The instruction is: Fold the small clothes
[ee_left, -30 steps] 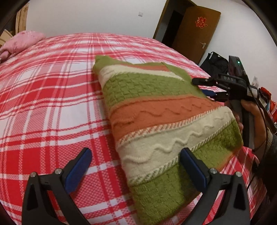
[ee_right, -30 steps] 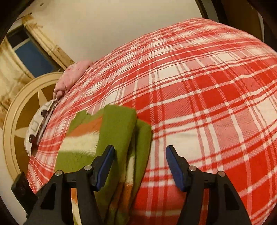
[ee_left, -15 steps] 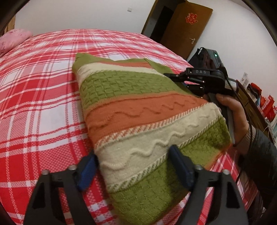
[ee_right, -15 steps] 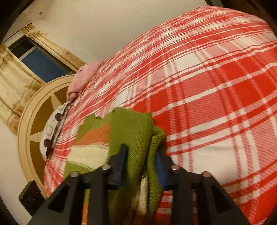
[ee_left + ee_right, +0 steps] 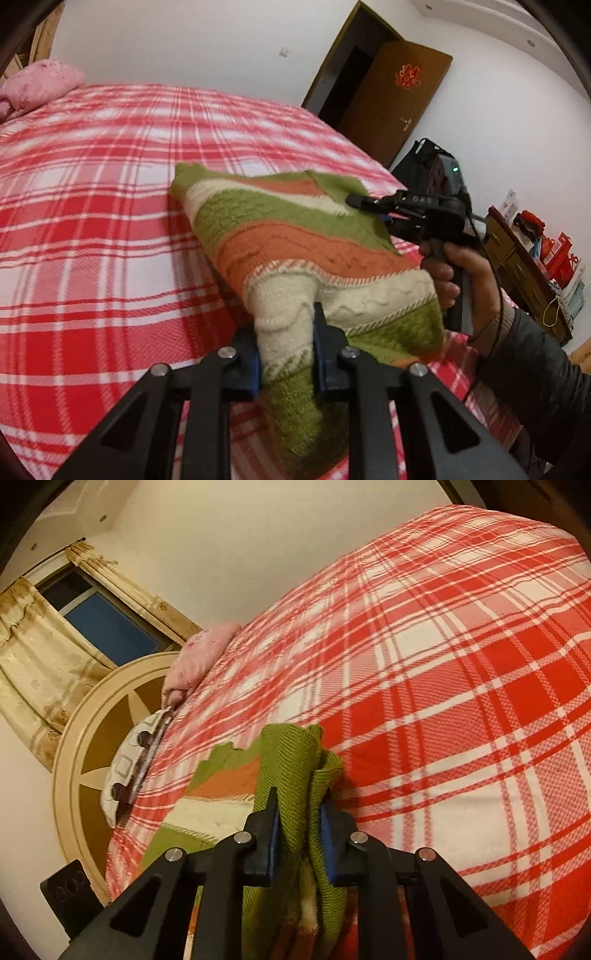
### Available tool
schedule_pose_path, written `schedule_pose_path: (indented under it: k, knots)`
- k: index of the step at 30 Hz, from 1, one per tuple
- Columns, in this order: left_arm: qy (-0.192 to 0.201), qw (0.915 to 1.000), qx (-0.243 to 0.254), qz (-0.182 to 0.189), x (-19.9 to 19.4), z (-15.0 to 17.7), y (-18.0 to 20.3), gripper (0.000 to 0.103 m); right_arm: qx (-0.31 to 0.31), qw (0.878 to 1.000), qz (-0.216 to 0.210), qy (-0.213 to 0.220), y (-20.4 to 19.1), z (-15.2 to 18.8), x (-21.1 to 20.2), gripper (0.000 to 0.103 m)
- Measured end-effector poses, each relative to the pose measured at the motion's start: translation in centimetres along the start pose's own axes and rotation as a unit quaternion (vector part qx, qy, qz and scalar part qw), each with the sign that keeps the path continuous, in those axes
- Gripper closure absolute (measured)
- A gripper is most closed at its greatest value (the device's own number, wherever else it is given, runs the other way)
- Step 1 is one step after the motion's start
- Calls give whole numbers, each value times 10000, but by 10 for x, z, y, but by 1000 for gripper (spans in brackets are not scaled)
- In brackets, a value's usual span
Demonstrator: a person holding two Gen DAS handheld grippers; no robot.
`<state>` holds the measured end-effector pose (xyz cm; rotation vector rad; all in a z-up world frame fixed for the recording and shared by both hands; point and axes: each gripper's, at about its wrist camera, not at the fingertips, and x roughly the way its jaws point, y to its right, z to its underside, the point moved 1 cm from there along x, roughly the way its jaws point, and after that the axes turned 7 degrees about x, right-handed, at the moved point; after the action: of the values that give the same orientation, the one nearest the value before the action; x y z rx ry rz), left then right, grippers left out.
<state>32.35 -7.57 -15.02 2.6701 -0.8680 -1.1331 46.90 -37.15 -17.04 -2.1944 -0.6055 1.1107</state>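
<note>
Both jaws closing, pinching the striped knit sweater (image 5: 295,236): left gripper (image 5: 286,354) on the cream band, right gripper (image 5: 297,834) on a bunched green edge. Lying folded on the red plaid bedspread (image 5: 92,221). Pink pillow (image 5: 37,85) way off by the headboard (image 5: 77,738), brown door (image 5: 391,99) behind. Nothing blocking.

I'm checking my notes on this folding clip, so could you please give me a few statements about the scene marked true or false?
1. The left gripper pinches the striped sweater between its pads. True.
2. The right gripper hangs clear of any cloth. False: green knit is bunched between its closing jaws.
3. The bedspread is plain blue. False: red and white plaid.
4. A pink pillow lies at the bed's far end. True.
</note>
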Motion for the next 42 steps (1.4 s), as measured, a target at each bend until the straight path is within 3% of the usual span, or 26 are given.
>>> schedule_pose_path:
  k: [12, 26, 42]
  knots:
    - [175, 9991, -40, -380, -75, 31, -14, 81, -200, 9983, -422, -361, -69, 45, 20, 85]
    - [514, 9925, -458, -1005, -166, 79, -45, 81, -662, 9886, -1013, -896, -172, 110, 66, 86]
    - [726, 9840, -685, -1475, -219, 112, -59, 81, -1034, 9786, -1218, -1298, -245, 157, 108, 86]
